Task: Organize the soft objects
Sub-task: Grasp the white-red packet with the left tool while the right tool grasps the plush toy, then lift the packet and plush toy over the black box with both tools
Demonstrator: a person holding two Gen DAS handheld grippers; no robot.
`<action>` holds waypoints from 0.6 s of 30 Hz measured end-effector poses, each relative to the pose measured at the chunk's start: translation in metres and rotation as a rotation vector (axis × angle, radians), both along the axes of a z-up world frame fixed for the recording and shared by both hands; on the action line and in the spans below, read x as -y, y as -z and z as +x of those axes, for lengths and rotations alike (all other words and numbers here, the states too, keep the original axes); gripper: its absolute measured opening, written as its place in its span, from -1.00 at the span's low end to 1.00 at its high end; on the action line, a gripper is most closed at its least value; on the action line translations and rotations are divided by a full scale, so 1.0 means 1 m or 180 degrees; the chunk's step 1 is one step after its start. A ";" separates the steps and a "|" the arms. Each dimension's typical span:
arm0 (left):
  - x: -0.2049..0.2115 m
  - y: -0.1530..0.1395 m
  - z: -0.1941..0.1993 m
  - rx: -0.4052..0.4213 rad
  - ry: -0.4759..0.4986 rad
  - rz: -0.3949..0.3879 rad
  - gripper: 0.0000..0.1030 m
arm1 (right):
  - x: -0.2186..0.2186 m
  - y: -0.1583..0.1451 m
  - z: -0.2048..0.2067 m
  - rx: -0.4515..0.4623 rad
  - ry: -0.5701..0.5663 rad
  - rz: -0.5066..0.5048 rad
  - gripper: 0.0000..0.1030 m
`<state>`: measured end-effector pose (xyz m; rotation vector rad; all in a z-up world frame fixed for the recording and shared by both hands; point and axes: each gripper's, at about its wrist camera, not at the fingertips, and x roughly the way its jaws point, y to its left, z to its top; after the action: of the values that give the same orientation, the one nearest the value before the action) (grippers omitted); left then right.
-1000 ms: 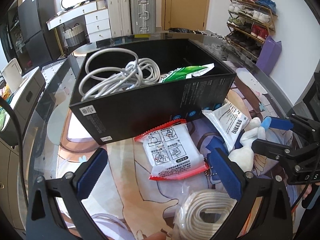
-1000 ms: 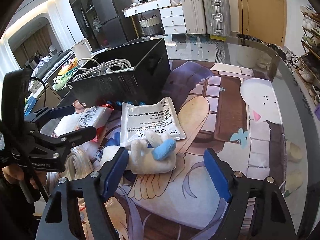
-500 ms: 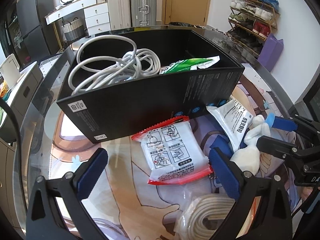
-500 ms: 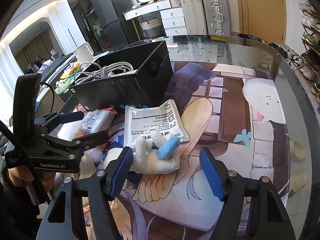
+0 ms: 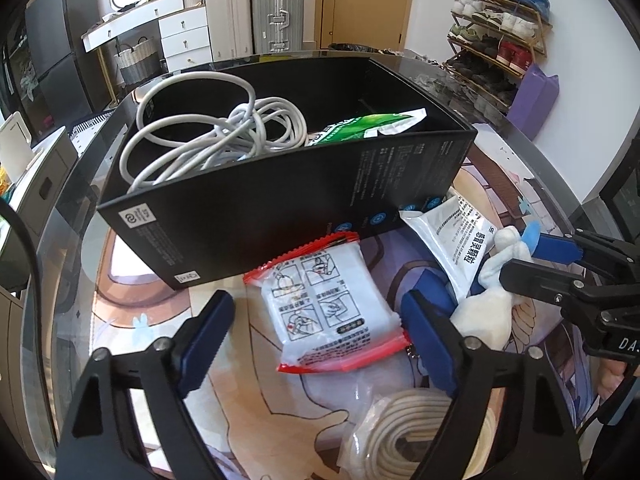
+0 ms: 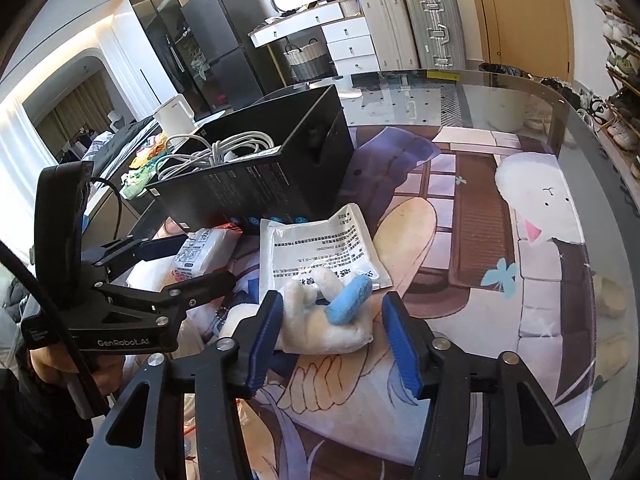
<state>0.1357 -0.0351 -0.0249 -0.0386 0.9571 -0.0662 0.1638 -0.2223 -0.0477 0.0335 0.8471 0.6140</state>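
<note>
A black box (image 5: 288,196) on the glass table holds a grey cable (image 5: 208,136) and a green packet (image 5: 368,126). A red-edged wipes pack (image 5: 332,312) lies between the open jaws of my left gripper (image 5: 320,336). A white plush toy with a blue ear (image 6: 328,316) lies between the jaws of my right gripper (image 6: 332,340), which is open around it, the left pad close to it. A white sachet (image 6: 320,248) lies just beyond the toy. The box also shows in the right wrist view (image 6: 260,184).
A coil of cream rope in a clear bag (image 5: 416,432) lies under my left gripper. The table's cartoon-print mat (image 6: 480,240) stretches right. Suitcases (image 6: 432,28), drawers and a shoe rack (image 5: 496,32) stand beyond the table's edge.
My right gripper has moved forward and its jaws have narrowed around the plush toy. My left gripper has moved closer over the wipes pack.
</note>
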 end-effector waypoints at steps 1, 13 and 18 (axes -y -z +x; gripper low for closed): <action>0.000 0.000 0.000 0.0003 0.0013 -0.0001 0.58 | 0.000 0.000 0.000 -0.0002 -0.0003 0.0000 -0.06; 0.001 -0.004 -0.004 0.0055 0.0078 -0.0052 0.00 | -0.001 -0.004 -0.005 0.0077 -0.0026 -0.0040 -0.30; -0.002 -0.005 -0.008 0.0059 0.0086 -0.0059 -0.11 | -0.003 -0.007 -0.009 0.0150 -0.0046 -0.0070 -0.35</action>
<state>0.1280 -0.0336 -0.0195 -0.0421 0.9387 -0.1003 0.1549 -0.2195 -0.0404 -0.0070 0.8089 0.6168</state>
